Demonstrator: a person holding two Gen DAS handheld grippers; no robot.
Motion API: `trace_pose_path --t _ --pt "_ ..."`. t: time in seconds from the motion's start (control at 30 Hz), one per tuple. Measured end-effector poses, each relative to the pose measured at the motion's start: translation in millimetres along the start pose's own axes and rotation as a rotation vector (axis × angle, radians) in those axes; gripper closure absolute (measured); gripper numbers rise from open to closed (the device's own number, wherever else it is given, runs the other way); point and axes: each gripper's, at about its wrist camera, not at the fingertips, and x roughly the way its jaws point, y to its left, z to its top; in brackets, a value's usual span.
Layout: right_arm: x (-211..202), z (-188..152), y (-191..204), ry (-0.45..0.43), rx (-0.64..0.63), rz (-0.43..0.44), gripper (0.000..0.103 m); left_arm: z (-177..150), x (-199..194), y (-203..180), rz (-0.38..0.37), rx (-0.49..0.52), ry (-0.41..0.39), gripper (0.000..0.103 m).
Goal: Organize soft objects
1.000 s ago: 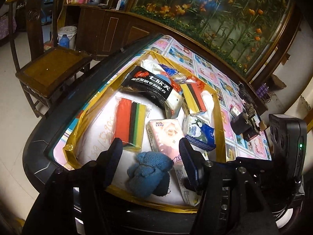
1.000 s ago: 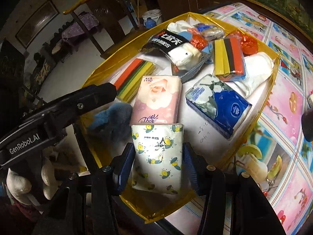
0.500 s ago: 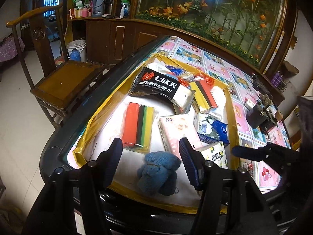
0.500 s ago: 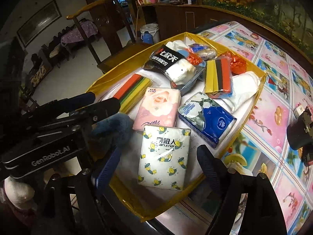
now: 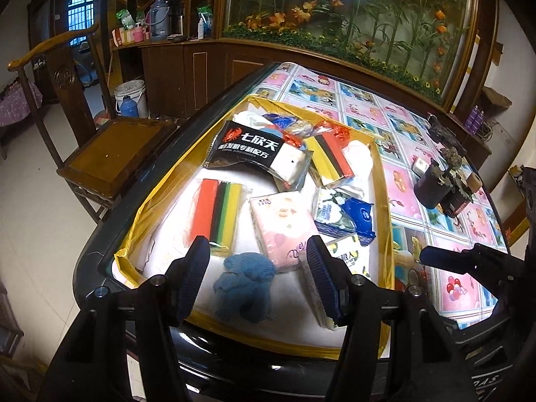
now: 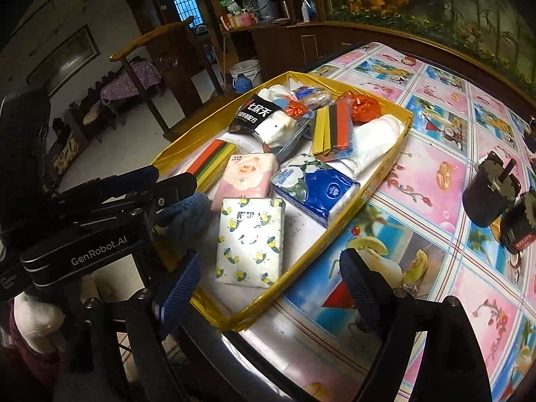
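Note:
A shallow yellow-edged tray (image 5: 382,181) (image 6: 385,174) on the table holds soft goods: a blue knitted toy (image 5: 246,281), a pink tissue pack (image 5: 284,224) (image 6: 248,174), a white tissue pack with yellow bees (image 6: 251,238), a blue-and-white tissue pack (image 6: 315,184), two striped cloth packs (image 5: 216,212) (image 6: 331,127) and a black packet (image 5: 246,149). My left gripper (image 5: 258,281) is open, hovering over the blue toy. My right gripper (image 6: 268,296) is open and empty, raised above the tray's near edge by the bee pack.
The table has a pink pictured cloth (image 6: 435,154). A dark motor-like part (image 6: 485,194) stands on it right of the tray. A wooden chair (image 5: 110,154) stands left of the table. A cabinet and fish tank (image 5: 351,16) are behind.
My right gripper opened, let go of the bee tissue pack in the tray and drew back and to the right. My left gripper rose a little and stayed open.

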Motion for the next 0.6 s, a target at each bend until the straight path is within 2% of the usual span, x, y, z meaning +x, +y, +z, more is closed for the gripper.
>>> trace_pose_path --t 0.23,0.4,0.6 --pt "-23.2 -14.4 -29.4 -0.030 0.050 0.003 0.018 -1.6 -5.2 -21.8 -0.008 0.046 0.010 0.044" --pt "-41.5 -32.8 -67.2 -0.040 0.119 -0.018 0.018 -2.6 -5.0 -40.0 -0.098 0.071 0.049 0.044" --pt "-81.1 -53.3 -136.2 -0.067 0.245 -0.092 0.018 4.5 -10.7 -68.1 -0.154 0.126 0.047 0.044"
